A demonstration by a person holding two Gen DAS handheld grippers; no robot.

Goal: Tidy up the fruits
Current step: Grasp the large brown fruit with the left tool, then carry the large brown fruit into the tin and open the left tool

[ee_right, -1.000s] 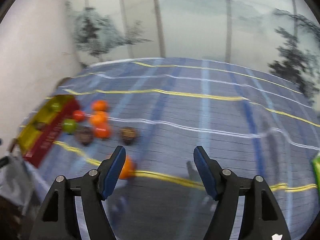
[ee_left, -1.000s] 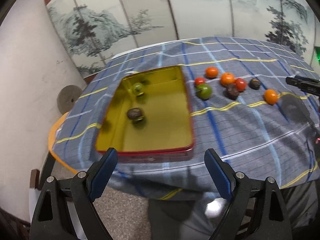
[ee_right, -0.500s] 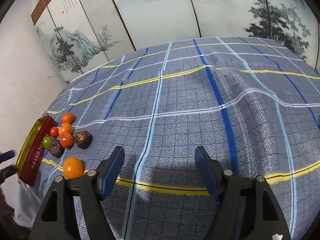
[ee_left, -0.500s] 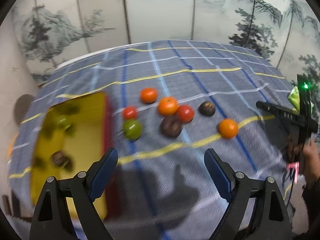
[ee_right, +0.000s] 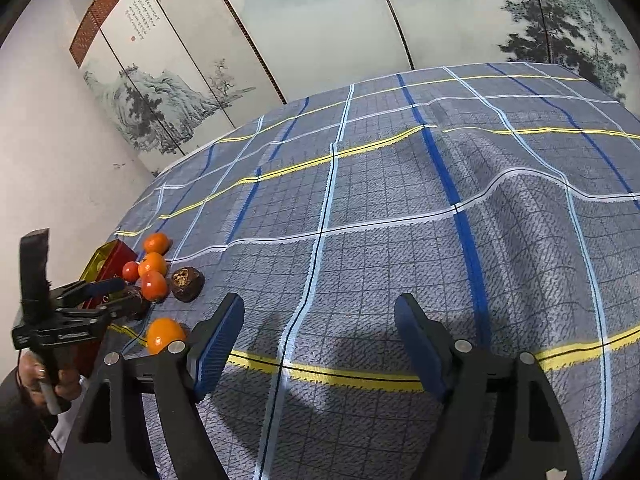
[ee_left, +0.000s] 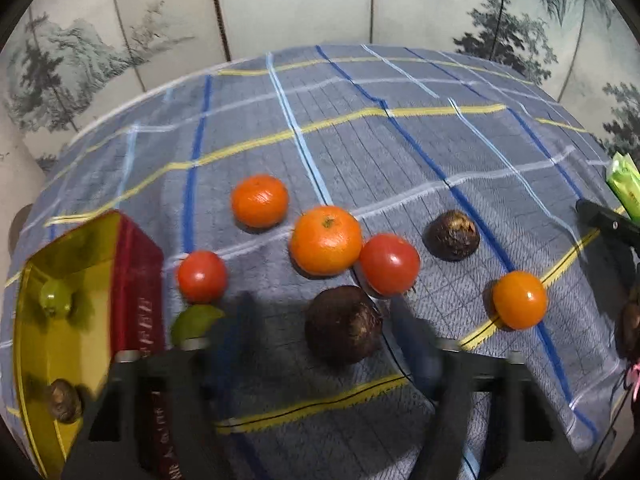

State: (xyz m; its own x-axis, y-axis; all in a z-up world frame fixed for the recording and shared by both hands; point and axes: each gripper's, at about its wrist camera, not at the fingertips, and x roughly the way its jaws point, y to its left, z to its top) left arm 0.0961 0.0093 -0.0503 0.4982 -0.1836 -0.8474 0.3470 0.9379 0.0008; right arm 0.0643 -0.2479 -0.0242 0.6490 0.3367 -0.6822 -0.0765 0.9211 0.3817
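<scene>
Left gripper (ee_left: 320,336) spread around dark brown fruit (ee_left: 344,324), right gripper (ee_right: 320,344) spread, empty; closing risks nudging touching red tomato (ee_left: 389,264).

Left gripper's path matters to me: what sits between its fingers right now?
In the left wrist view, a dark brown fruit lies on the tablecloth between the open left gripper fingers, untouched.

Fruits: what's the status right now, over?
Left gripper open around brown fruit. Right gripper open, empty. Two fruits in tin; red tomato crowds the brown one.
</scene>
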